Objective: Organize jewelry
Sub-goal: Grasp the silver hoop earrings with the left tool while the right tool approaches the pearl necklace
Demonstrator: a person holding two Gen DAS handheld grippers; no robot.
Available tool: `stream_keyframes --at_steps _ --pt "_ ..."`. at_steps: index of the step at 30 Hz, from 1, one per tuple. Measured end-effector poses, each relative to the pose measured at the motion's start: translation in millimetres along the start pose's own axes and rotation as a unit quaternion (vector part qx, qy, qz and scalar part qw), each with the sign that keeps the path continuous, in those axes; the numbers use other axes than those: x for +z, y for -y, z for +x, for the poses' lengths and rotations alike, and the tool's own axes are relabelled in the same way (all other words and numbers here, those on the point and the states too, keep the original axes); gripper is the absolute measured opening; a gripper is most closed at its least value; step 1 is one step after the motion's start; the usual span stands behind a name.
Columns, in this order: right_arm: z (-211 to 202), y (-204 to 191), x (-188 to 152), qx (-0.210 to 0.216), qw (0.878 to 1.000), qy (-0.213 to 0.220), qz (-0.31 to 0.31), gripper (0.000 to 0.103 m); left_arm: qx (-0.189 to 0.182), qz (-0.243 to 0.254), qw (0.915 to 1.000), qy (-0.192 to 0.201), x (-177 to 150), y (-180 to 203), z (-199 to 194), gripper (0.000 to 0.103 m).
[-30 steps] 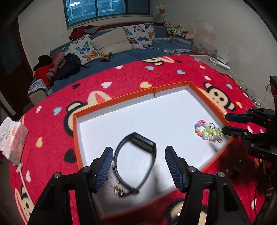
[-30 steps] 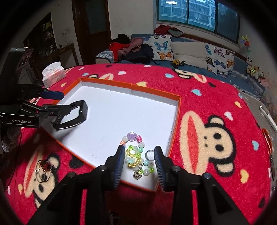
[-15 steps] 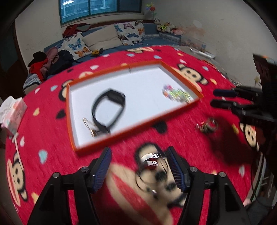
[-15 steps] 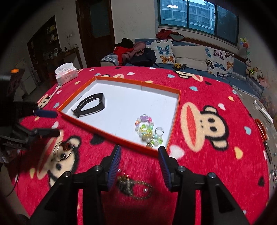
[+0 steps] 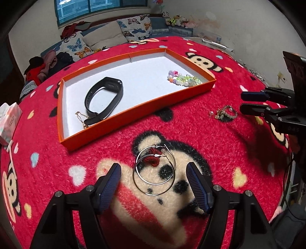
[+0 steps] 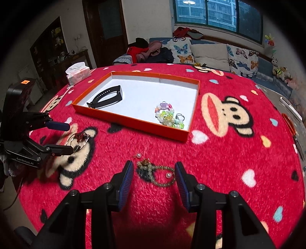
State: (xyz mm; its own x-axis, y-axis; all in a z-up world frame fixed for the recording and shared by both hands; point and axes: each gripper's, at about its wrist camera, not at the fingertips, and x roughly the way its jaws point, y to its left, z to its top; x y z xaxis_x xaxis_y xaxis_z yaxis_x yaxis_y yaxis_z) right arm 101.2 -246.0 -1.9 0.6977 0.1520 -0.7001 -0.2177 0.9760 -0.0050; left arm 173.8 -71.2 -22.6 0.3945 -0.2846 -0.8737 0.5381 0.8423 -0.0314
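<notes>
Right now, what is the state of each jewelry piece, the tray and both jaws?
Orange tray: open, no lid.
Black band: in tray.
Bead bracelet: in tray.
Hoop earrings: on blanket, between left gripper jaws, ungripped.
Pearl bracelet: on blanket, between right gripper jaws, ungripped.

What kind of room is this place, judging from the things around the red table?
Most likely a home living room. A long sofa with butterfly cushions stands under a wide window, soft toys sit at its end, and a tissue box rests on the monkey-print cloth.
</notes>
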Motion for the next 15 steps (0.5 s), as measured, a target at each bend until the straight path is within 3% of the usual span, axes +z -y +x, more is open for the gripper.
stream_keyframes --at_steps 7,15 --pt "0.2 4.0 -1.3 0.003 1.000 0.001 0.007 0.049 0.009 0.017 0.9998 -0.004 1.0 7.1 9.2 0.074" --pt "5.4 3.7 -3.5 0.008 1.000 -0.004 0.008 0.049 0.012 0.025 0.9996 -0.010 -3.2 4.3 14.7 0.064"
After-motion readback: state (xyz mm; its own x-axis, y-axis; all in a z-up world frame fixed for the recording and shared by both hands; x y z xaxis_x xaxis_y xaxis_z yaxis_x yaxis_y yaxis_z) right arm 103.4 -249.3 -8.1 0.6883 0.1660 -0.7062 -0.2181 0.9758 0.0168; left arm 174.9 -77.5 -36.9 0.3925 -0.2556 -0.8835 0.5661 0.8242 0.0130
